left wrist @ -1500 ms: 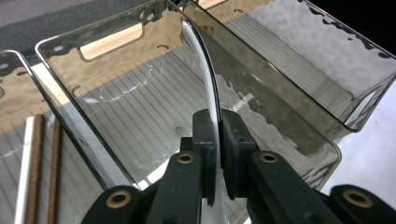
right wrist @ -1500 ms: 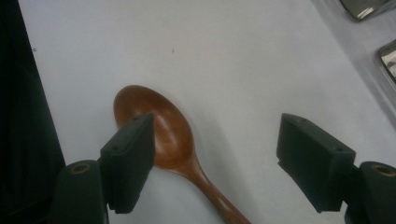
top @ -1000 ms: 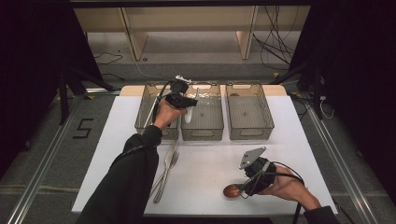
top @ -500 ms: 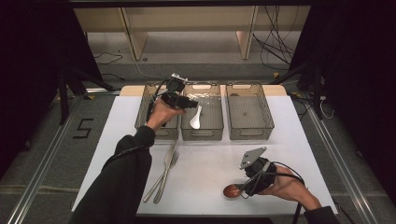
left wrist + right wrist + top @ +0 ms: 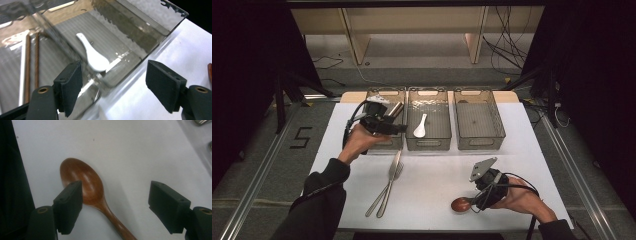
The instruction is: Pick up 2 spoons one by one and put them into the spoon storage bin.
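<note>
Spoon sorting moves on: nearest, the right hand-held gripper (image 5: pixel 473 200) waits wide open around the brown wooden spoon (image 5: pixel 85 187) on the white table (image 5: pixel 432 195). Farther off, the left hand-held gripper (image 5: pixel 404 129) has just opened and pulled aside empty, leaving the white ceramic spoon (image 5: pixel 93 56) in the middle clear plastic bin (image 5: pixel 428 144).

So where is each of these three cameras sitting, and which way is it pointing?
High view: fixed above the person's side, looking forward and down on the white table and three clear bins; both forearms and grippers show.
Left gripper view: rides the left gripper, whose jaws have just been opening with nothing between them, looking into the middle bin at the white spoon.
Right gripper view: rides the right gripper, looking down at the wooden spoon on the table; open jaws show.
Shared: the high view shows both spoons too.
</note>
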Demonstrator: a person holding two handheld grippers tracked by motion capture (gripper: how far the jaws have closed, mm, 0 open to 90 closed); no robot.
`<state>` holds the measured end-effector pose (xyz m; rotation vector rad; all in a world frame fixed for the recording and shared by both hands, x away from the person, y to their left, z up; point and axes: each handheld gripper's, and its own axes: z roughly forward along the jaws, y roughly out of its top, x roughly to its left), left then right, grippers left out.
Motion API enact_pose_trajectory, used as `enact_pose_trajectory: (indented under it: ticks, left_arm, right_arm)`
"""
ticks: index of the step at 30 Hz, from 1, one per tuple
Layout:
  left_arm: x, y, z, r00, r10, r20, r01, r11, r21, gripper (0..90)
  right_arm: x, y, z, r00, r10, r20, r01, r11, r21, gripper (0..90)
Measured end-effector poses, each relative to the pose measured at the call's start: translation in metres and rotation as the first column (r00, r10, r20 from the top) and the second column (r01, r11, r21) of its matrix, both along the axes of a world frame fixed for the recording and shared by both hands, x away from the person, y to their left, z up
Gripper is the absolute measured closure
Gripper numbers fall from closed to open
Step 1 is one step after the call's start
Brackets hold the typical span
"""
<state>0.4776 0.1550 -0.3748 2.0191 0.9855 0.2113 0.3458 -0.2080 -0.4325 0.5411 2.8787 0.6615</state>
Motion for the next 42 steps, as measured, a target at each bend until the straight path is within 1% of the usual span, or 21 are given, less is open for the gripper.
enact_pose_trajectory:
  ticks: [3,7,9,11,12,14,17,19,23,25,26,28,29,30,32,33,34,38,40,41,42]
  left_arm:
    - [-0.013,0.017,-0.004,0.9993,0.007,0.036,-0.006,0.9996,-0.029,28.0]
    - [-0.032,0.029,-0.006,0.9987,-0.007,0.051,0.009,0.9988,-0.047,24.7]
    - [-0.040,0.032,-0.009,0.9982,-0.008,0.060,0.011,0.9985,-0.054,23.6]
    - [-0.048,0.035,-0.012,0.9971,-0.009,0.075,0.012,0.9990,-0.043,22.6]
    - [-0.052,0.037,-0.013,0.9971,-0.005,0.076,0.008,0.9988,-0.049,22.2]
    - [-0.058,0.039,-0.016,0.9974,-0.001,0.072,0.005,0.9984,-0.056,21.6]
    - [-0.065,0.040,-0.020,0.9974,0.002,0.072,0.000,0.9995,-0.033,20.8]
    - [-0.070,0.040,-0.023,0.9977,0.011,0.067,-0.009,0.9994,-0.033,20.7]
    - [-0.080,0.042,-0.026,0.9969,0.020,0.076,-0.017,0.9994,-0.030,20.2]
    - [-0.084,0.043,-0.026,0.9964,0.019,0.083,-0.015,0.9990,-0.042,20.2]
    - [-0.086,0.044,-0.025,0.9971,0.014,0.074,-0.009,0.9979,-0.064,20.0]
    - [-0.091,0.044,-0.025,0.9988,0.006,0.048,0.000,0.9918,-0.128,20.1]
    - [-0.094,0.043,-0.024,0.9983,0.004,0.058,0.004,0.9922,-0.125,20.1]
    - [-0.097,0.042,-0.023,0.9972,-0.005,0.074,0.013,0.9944,-0.105,20.1]
    - [-0.100,0.041,-0.023,0.9967,-0.011,0.081,0.020,0.9936,-0.111,19.7]
    - [-0.101,0.041,-0.023,0.9965,-0.014,0.082,0.023,0.9935,-0.111,19.4]
    - [-0.102,0.041,-0.024,0.9965,-0.016,0.082,0.025,0.9938,-0.108,18.9]
    - [-0.104,0.041,-0.026,0.9972,-0.012,0.074,0.019,0.9946,-0.102,18.1]
    - [-0.105,0.041,-0.027,0.9972,-0.013,0.074,0.020,0.9952,-0.095,17.9]
    - [-0.106,0.040,-0.027,0.9974,-0.011,0.072,0.017,0.9953,-0.095,17.8]
    - [-0.107,0.040,-0.027,0.9973,-0.015,0.072,0.022,0.9957,-0.090,17.8]
  right_arm:
    - [0.001,-0.002,-0.002,0.9999,0.012,-0.010,-0.012,1.000,-0.016,28.6]
    - [0.001,-0.006,-0.005,0.9988,0.014,-0.047,-0.016,0.999,-0.039,28.7]
    - [0.002,-0.007,-0.007,0.9986,0.013,-0.052,-0.016,0.998,-0.064,28.8]
    - [0.002,-0.008,-0.008,0.9983,0.014,-0.057,-0.018,0.997,-0.076,29.2]
    - [0.002,-0.008,-0.009,0.9978,0.010,-0.066,-0.016,0.996,-0.085,29.5]
    - [0.002,-0.008,-0.011,0.9980,0.009,-0.063,-0.015,0.995,-0.096,30.1]
    - [0.003,-0.009,-0.013,0.9972,0.006,-0.075,-0.014,0.994,-0.109,31.2]
    - [0.003,-0.009,-0.015,0.9968,0.004,-0.080,-0.014,0.992,-0.125,31.7]
    - [0.004,-0.009,-0.017,0.9961,0.008,-0.087,-0.020,0.990,-0.139,33.2]
    - [0.005,-0.009,-0.018,0.9961,0.008,-0.088,-0.021,0.990,-0.140,33.5]
    - [0.005,-0.009,-0.018,0.9963,0.010,-0.085,-0.022,0.990,-0.142,34.0]
    - [0.006,-0.010,-0.018,0.9957,0.008,-0.092,-0.021,0.989,-0.143,34.8]
    - [0.006,-0.009,-0.018,0.9946,-0.003,-0.103,-0.012,0.990,-0.142,35.2]
    - [0.007,-0.010,-0.020,0.9960,0.021,-0.087,-0.033,0.990,-0.141,35.6]
    - [0.006,-0.009,-0.020,0.9937,0.002,-0.112,-0.019,0.989,-0.148,36.6]
    - [0.007,-0.009,-0.021,0.9939,0.012,-0.110,-0.029,0.988,-0.149,37.3]
    - [0.007,-0.008,-0.021,0.9928,0.003,-0.120,-0.022,0.988,-0.156,38.1]
    - [0.010,-0.007,-0.023,0.9933,0.021,-0.114,-0.039,0.986,-0.164,42.9]
    - [0.012,-0.007,-0.024,0.9927,0.012,-0.120,-0.033,0.983,-0.180,46.2]
    - [0.011,-0.006,-0.024,0.9905,-0.012,-0.137,-0.014,0.982,-0.188,48.0]
    - [0.012,-0.007,-0.024,0.9909,-0.012,-0.134,-0.013,0.983,-0.185,49.3]
